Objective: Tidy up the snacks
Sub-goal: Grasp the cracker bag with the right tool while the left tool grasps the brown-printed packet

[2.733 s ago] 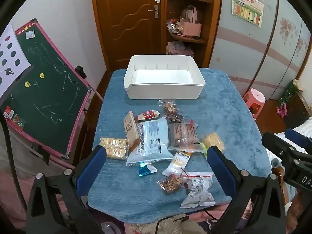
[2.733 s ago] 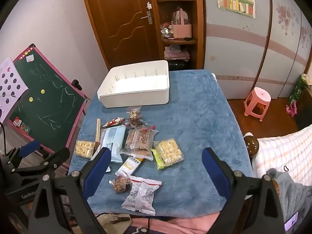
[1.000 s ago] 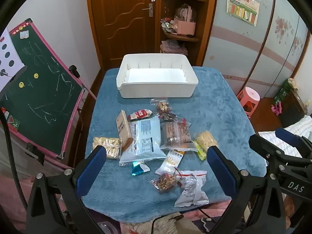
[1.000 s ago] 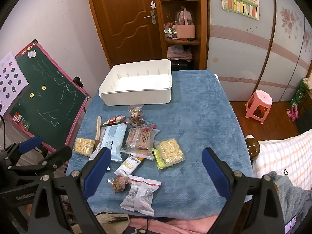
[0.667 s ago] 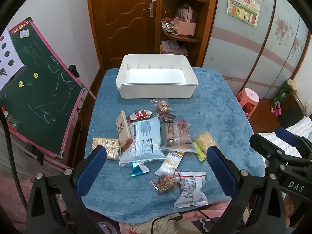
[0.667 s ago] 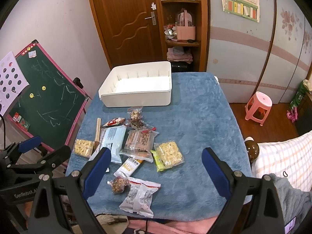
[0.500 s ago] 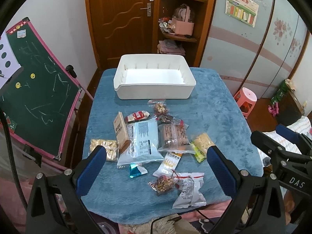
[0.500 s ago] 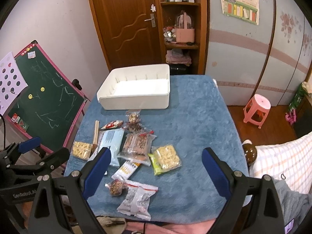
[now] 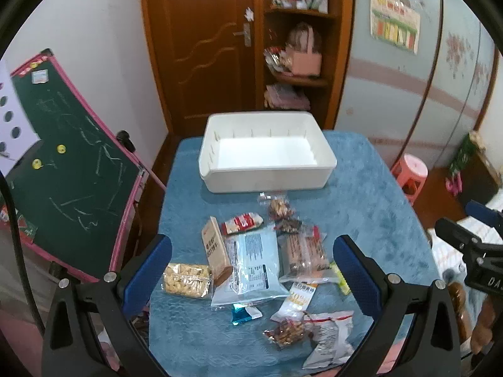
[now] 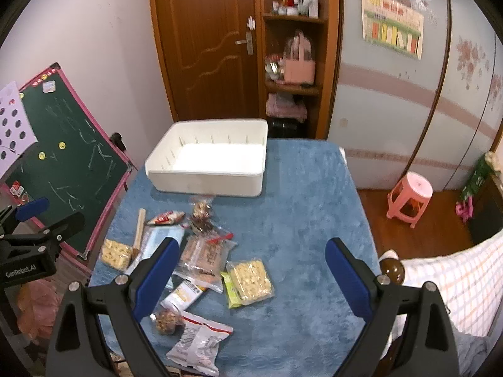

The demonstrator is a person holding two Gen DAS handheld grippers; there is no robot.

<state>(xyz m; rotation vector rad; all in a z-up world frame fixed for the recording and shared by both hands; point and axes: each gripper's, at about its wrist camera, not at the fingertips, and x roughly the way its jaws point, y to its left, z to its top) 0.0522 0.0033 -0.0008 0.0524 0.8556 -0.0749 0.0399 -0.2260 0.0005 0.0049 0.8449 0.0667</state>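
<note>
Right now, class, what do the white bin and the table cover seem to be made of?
White bin: probably rigid plastic, with a smooth matte look, thin even walls and moulded ribs inside. Table cover: seemingly a soft plush fabric in blue, with a fuzzy nap and an embossed pattern near the front edge.

A brown wooden door (image 10: pixel 204 44) stands in the far wall, with open wooden shelves (image 10: pixel 294 62) just right of it. Right of the shelves runs a pale wardrobe (image 10: pixel 393 100) bearing a poster (image 10: pixel 391 33); a pink stool (image 10: pixel 410 196) sits on the wooden floor (image 10: pixel 440 229) before it. Left of the door leans a green chalkboard (image 10: pixel 67 163)
</note>
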